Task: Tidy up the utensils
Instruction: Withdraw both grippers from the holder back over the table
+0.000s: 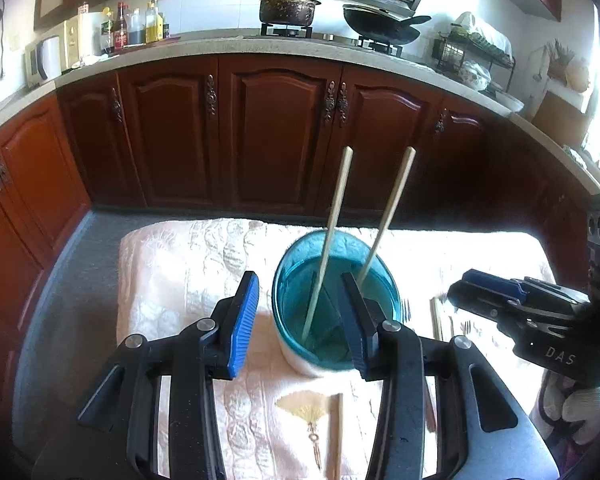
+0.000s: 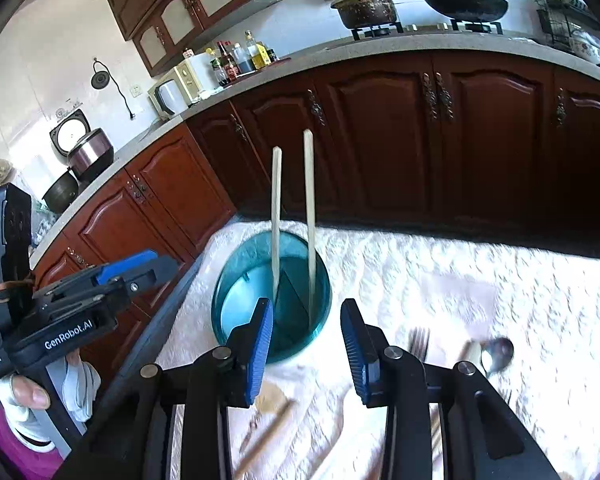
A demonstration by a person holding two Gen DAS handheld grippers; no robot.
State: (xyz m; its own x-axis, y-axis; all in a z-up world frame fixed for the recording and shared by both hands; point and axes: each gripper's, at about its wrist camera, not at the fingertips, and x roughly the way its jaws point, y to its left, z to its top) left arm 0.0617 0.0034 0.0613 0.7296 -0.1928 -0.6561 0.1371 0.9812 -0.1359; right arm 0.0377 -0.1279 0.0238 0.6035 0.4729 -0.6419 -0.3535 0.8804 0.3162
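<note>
A teal round utensil holder (image 1: 296, 280) (image 2: 240, 280) stands on a white cloth, with two wooden chopsticks (image 1: 336, 216) (image 2: 310, 208) leaning upright in it. My left gripper (image 1: 300, 320) is open and empty, its jaws either side of the holder's near rim. My right gripper (image 2: 306, 344) is open and empty, just right of and behind the holder; it also shows in the left wrist view (image 1: 480, 284). A fork (image 2: 418, 344) and a spoon (image 2: 498, 354) lie on the cloth to the right. More wooden chopsticks (image 1: 336, 436) (image 2: 268, 432) lie on the cloth beneath the grippers.
The white embossed cloth (image 1: 188, 264) covers a small table. Dark red kitchen cabinets (image 1: 276, 136) run behind it, under a counter with a pot (image 1: 288, 6), a wok (image 1: 384, 24) and bottles (image 1: 136, 26). The left gripper shows at the left of the right wrist view (image 2: 100, 288).
</note>
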